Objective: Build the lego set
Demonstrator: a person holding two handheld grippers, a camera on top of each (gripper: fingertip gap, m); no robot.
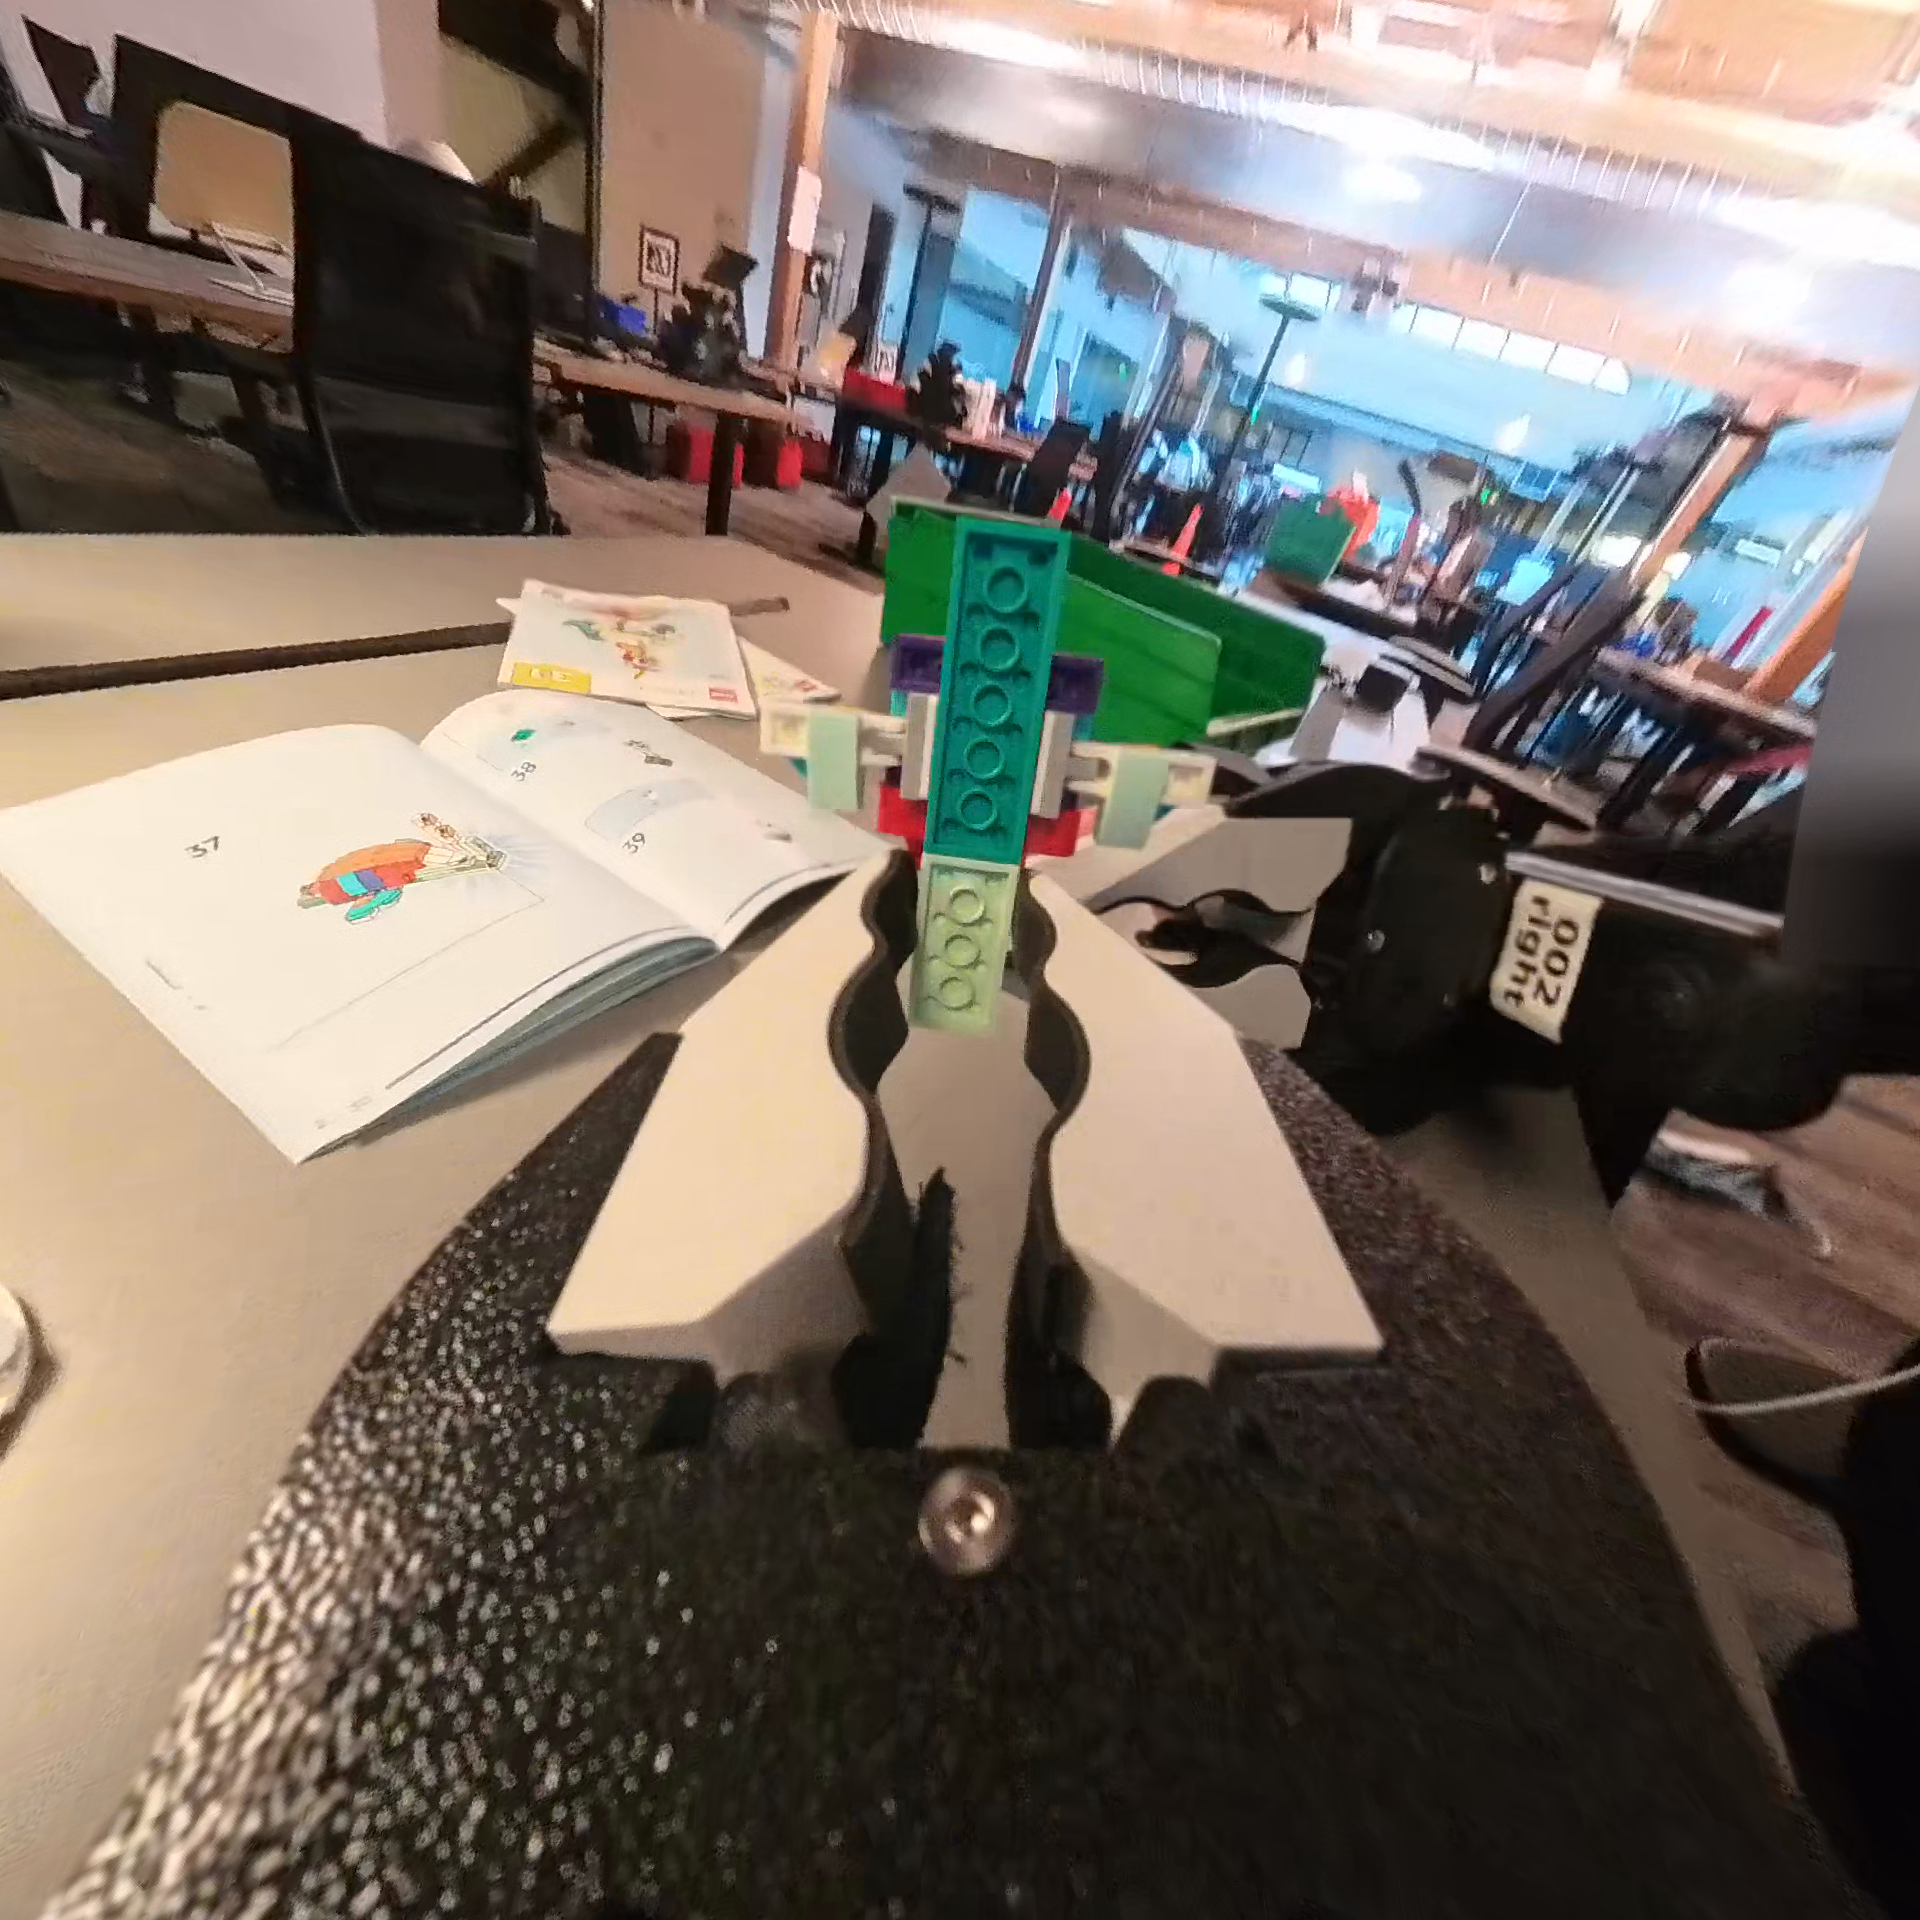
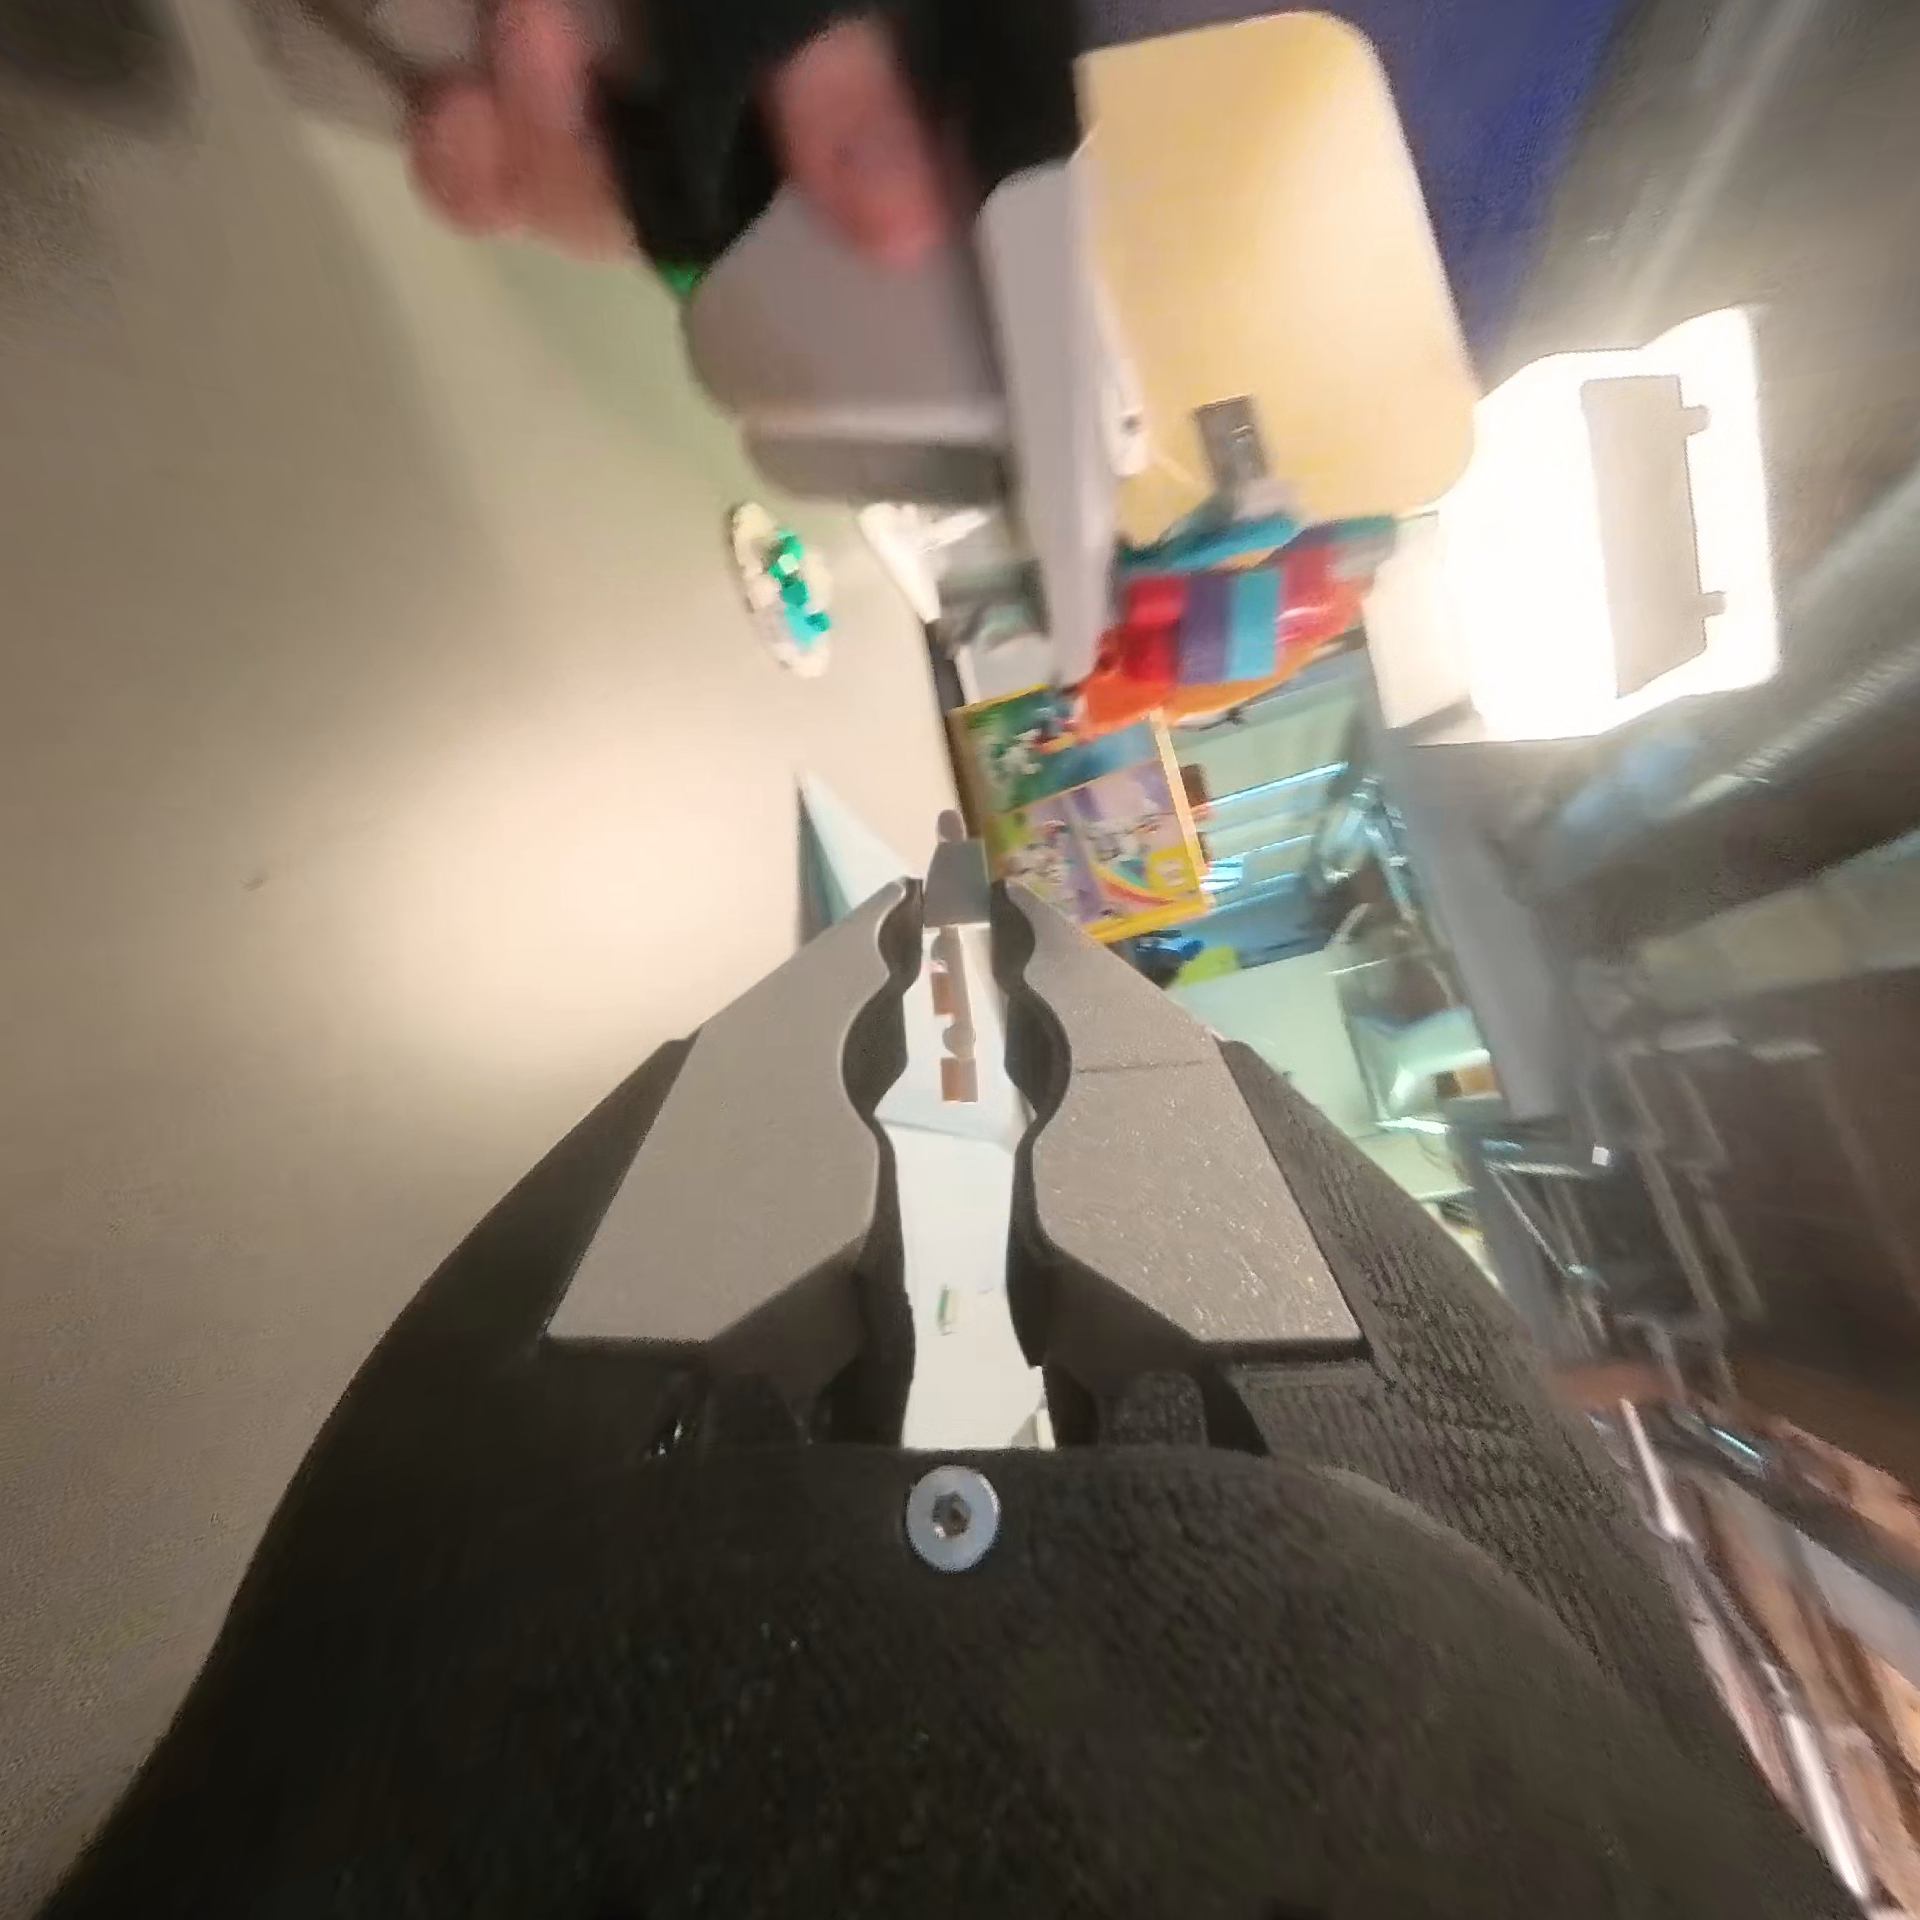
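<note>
Two grippers are working over a grey desk (image 1: 156, 1195). Seen from the left wrist, the left gripper (image 1: 951, 914) is pinching the pale green tail plate of the lego model (image 1: 992, 707), lifting it clear of the desk with its teal underside and side fins facing the camera. An open instruction booklet (image 1: 395, 894) is lying toward the desk's left side, loose leaflets (image 1: 634, 644) and a green bin (image 1: 1164, 644) are sitting nearer the far edge, and the right gripper (image 1: 1226, 914) is coming in from the right, just beside the model.

Seen from the right wrist, which is rolled sideways and blurring, the right gripper is closing narrowly on a small grey piece (image 2: 954, 883). The model is hanging ahead, red, purple and teal, held by the left gripper (image 2: 1081, 582), with the set's box (image 2: 1091, 831) behind it and a small heap of loose parts (image 2: 784, 592) lying on the desk.

Risk, as I judge it: the left grip is catching only the tail, so pressing the grey piece on could be levering the model loose or popping that plate off.
</note>
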